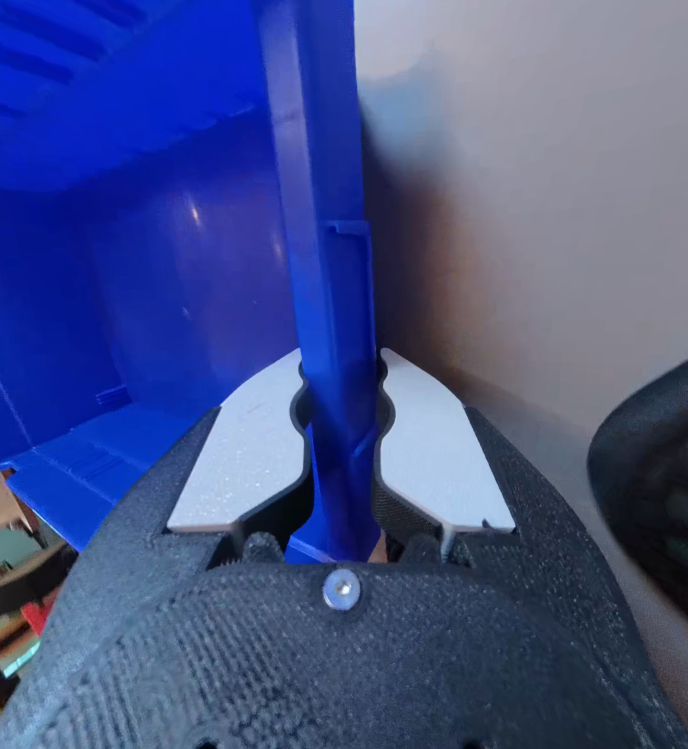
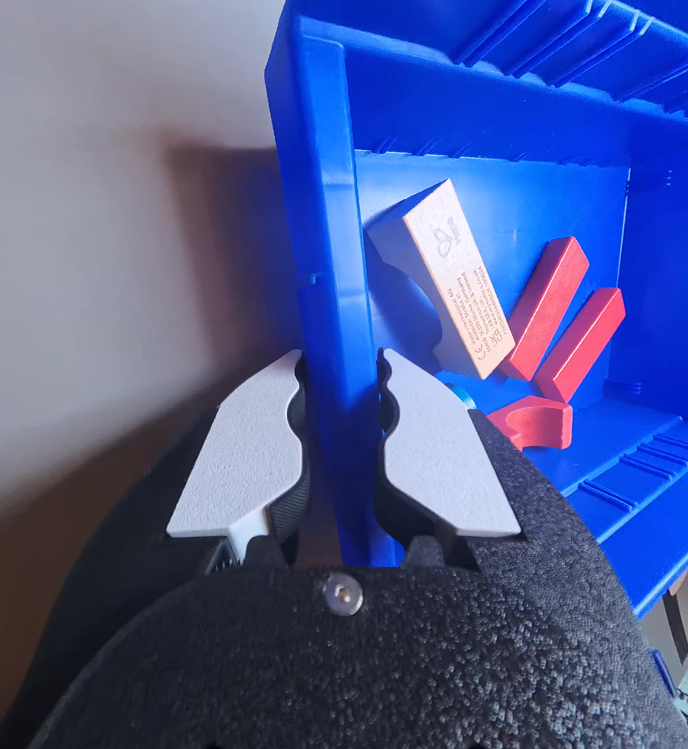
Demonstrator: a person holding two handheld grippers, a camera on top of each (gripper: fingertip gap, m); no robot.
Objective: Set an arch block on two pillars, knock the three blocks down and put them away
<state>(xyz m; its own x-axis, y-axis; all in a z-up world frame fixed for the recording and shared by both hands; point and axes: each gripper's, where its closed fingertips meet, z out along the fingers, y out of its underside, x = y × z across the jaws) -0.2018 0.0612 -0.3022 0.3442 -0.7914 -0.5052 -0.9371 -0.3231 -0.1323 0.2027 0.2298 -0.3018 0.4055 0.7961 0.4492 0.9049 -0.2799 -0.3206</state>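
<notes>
From my feed the plain wooden arch block (image 2: 451,283) was inside the blue bin (image 2: 537,121), leaning tilted near the bin's left wall with its printed face toward me. Two red pillars (image 2: 547,308) lay side by side just right of it, slanted. A red arch piece (image 2: 533,421) sat below them by the bin's front edge, curve up.

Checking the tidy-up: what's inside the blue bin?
Inside the blue bin: a natural wooden arch block, two red bars, a red arch piece. The right gripper hides one corner.
</notes>
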